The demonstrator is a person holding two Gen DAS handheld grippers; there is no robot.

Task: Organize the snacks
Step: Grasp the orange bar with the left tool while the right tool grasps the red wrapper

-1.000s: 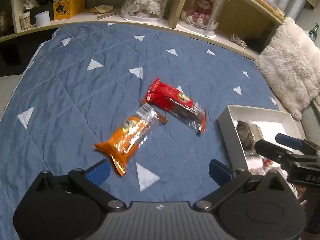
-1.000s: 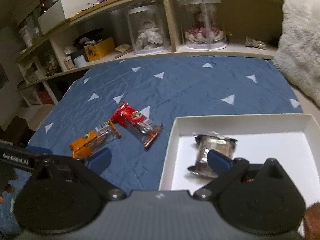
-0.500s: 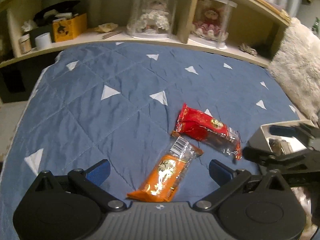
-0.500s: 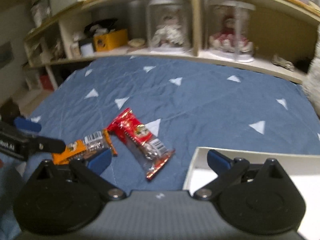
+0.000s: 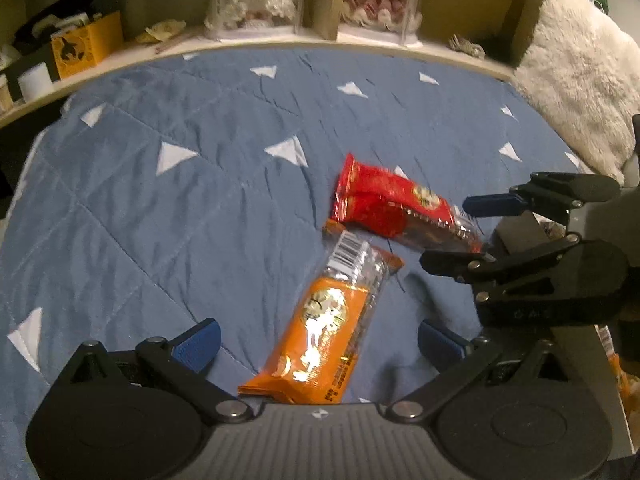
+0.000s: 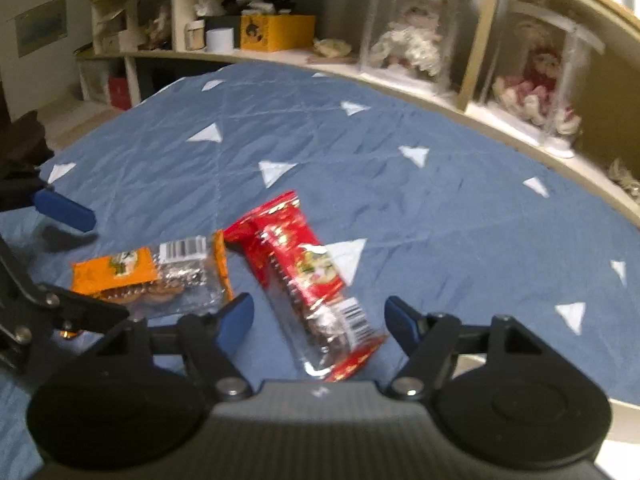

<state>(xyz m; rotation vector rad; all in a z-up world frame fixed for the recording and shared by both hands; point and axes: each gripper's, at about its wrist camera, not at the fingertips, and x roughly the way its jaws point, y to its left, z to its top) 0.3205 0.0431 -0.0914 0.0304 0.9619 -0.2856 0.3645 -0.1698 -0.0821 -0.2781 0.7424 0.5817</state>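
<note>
An orange snack pack (image 5: 320, 332) lies on the blue quilt, its near end between the open fingers of my left gripper (image 5: 320, 346). A red snack pack (image 5: 396, 208) lies just beyond it. In the right wrist view the red pack (image 6: 312, 280) reaches in between the open fingers of my right gripper (image 6: 320, 318), and the orange pack (image 6: 152, 272) lies to its left. The right gripper also shows in the left wrist view (image 5: 476, 232), open around the red pack's right end. Neither gripper holds anything.
The quilt (image 5: 180, 200) has white triangles. A curved wooden shelf (image 5: 280, 40) at the back holds doll cases, a yellow box (image 5: 86, 46) and jars. A fluffy white cushion (image 5: 580, 88) lies at the right. The white box's edge (image 6: 616, 432) shows at the lower right.
Both grippers have moved in over the snacks: the left now straddles the orange pack, the right has swung left from the white box to straddle the red pack.
</note>
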